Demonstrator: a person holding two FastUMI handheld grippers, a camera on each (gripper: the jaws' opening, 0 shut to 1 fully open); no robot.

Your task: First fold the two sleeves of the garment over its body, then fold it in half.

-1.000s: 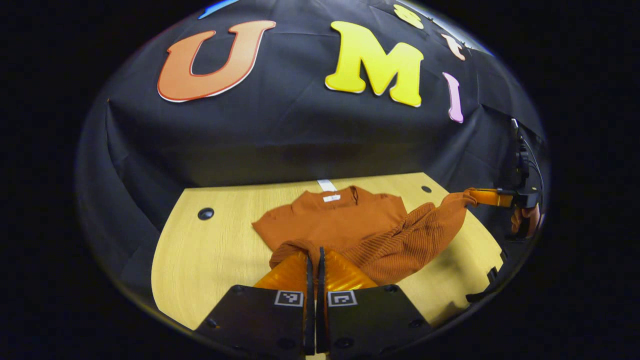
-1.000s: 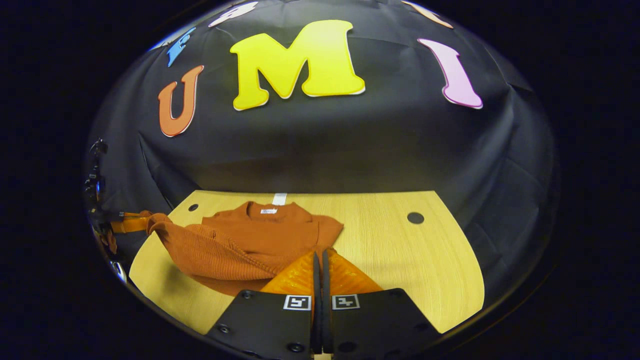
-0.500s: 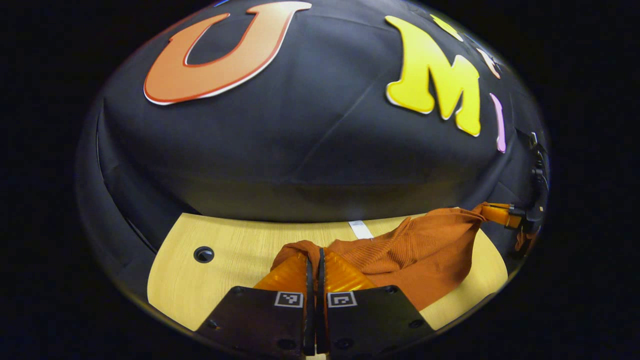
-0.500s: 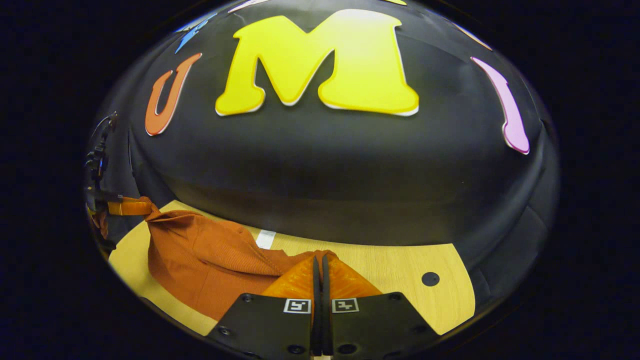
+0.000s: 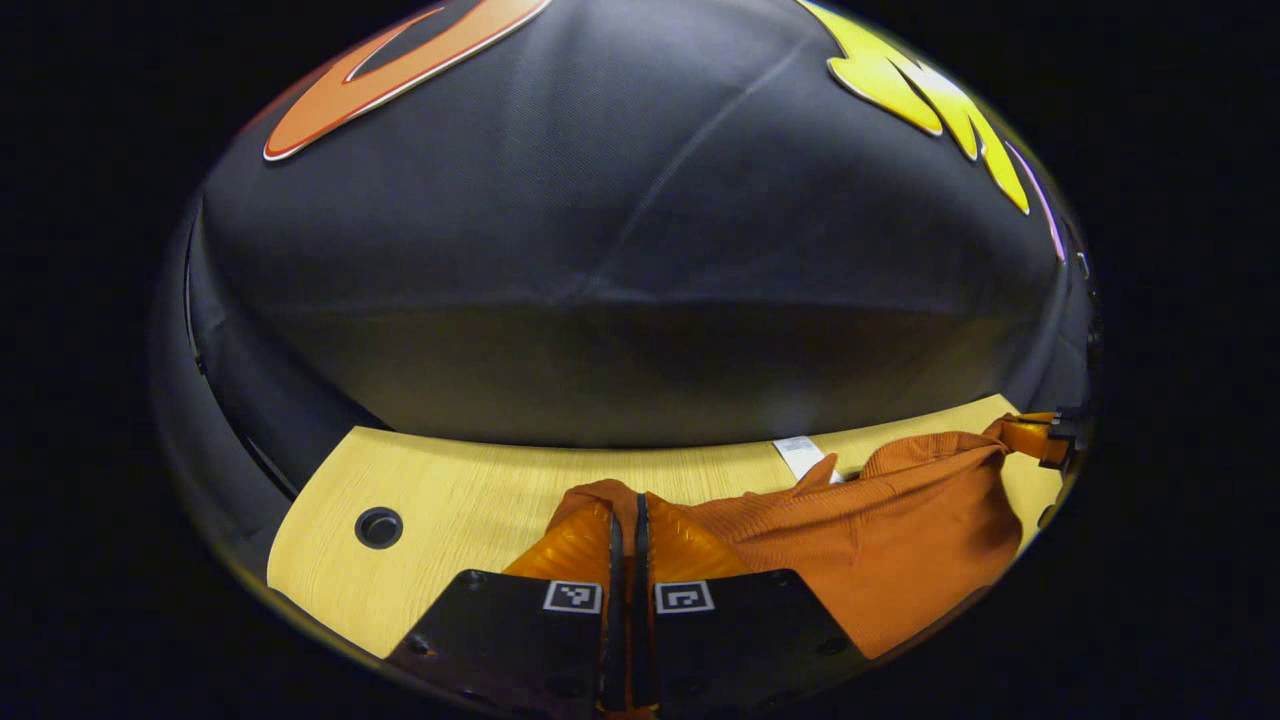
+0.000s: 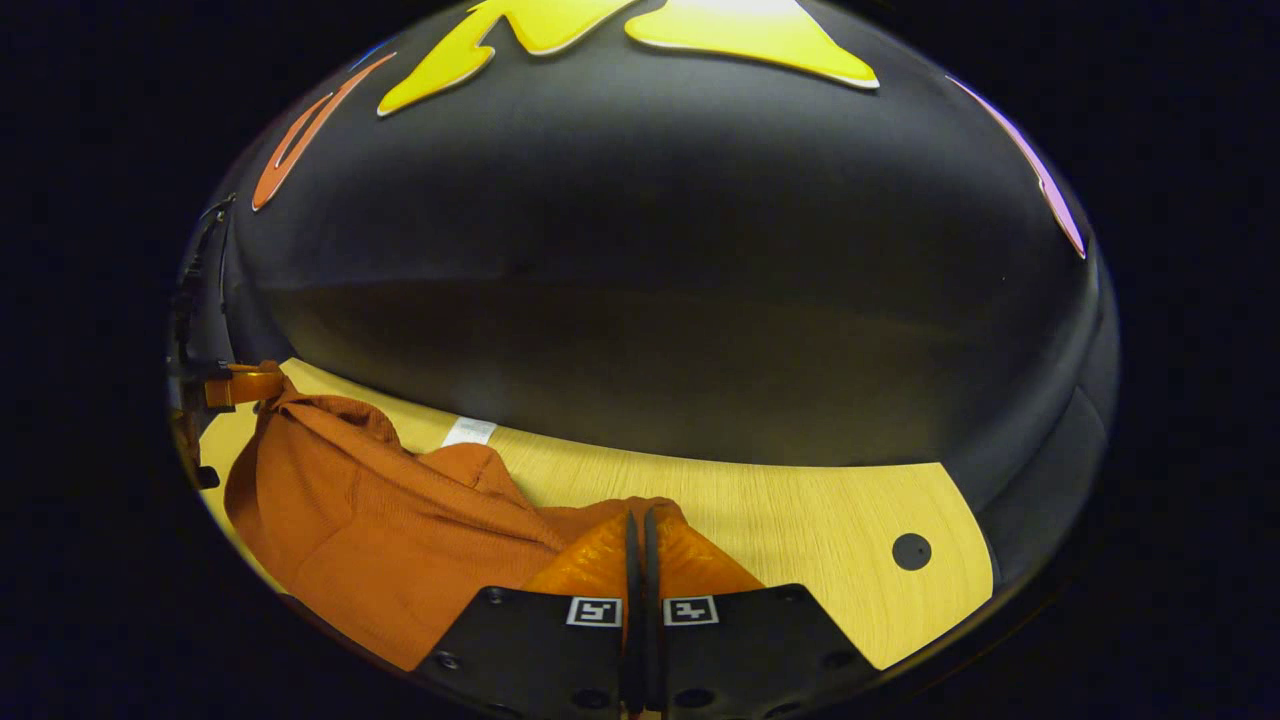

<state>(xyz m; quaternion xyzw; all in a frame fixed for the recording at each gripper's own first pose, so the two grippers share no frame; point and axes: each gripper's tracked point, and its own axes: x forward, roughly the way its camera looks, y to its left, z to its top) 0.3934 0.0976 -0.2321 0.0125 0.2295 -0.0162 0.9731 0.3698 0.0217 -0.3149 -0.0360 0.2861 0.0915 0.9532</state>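
Booth wall [image 5: 620, 250] close beyond table [image 5: 470, 500]

no readable text, label too small

A pale wooden counter [image 5: 470, 500] with a round dark hole [image 5: 378, 526] and a white strip [image 6: 469, 431] meets the black cloth wall [image 6: 650, 280].

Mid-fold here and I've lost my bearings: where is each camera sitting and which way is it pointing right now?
Left gripper view: rides the left gripper, low over the wooden table, facing the black cloth wall; its jaws pinch the orange garment, and the right gripper grips the far corner.
Right gripper view: rides the right gripper, facing the same wall; its jaws pinch the garment, with the left gripper at far left.
Shared: garment, table, wall.
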